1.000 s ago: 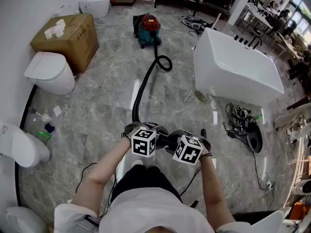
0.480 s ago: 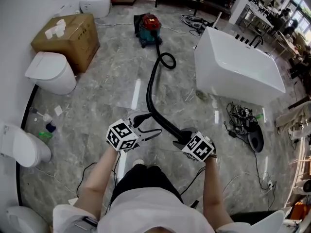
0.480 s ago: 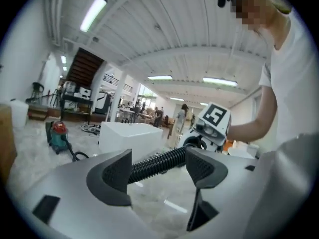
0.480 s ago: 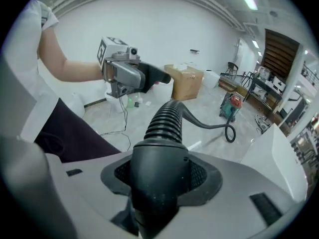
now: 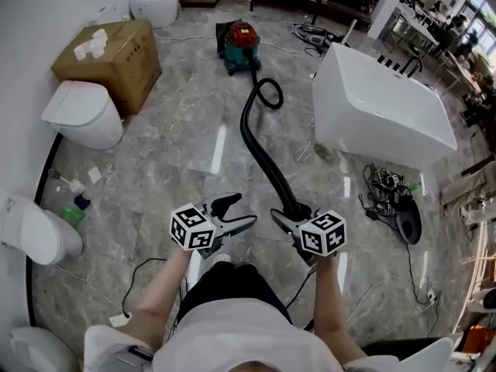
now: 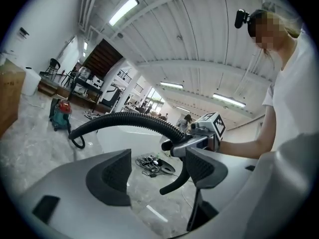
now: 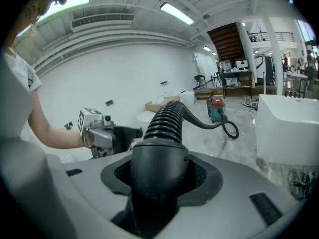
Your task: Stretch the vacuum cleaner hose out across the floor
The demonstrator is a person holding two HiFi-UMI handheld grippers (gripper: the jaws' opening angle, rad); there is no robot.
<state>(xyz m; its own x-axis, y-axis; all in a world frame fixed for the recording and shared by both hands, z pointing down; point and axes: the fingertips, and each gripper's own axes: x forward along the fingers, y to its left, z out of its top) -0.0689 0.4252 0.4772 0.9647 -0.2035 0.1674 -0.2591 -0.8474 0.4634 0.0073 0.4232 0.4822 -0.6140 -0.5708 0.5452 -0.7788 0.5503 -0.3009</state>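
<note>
Floor (image 5: 178, 130): polished stone, glossy. I judged the hose would slide over it without snagging.

Vacuum cleaner (image 5: 240, 43): small canister at top centre of the head view. It looked light enough that a hard pull might drag it along, so a steady pull seemed better.

Hose (image 5: 260, 149): black and ribbed. It left the vacuum cleaner, made one loop just below it, to the left of the white bathtub (image 5: 380, 107), then ran down the middle of the frame to lower centre. I judged it light, soft and springy. It would bend freely, but the loop would likely hold its curl until pulled out.

Right gripper (image 5: 293, 217): lower centre-right, clenched on the hose's end.

Left gripper (image 5: 239, 210): lower centre, beside the right one and clear of the hose. It was released, its jaws had just been opening, and nothing was between them.

Cuff (image 7: 158, 173): the smooth stiff end piece, sitting between my right pads. I judged it the best hold, since it wouldn't crush. A second hold would go on the ribs just above it, where the ridges should stop slip.
</note>
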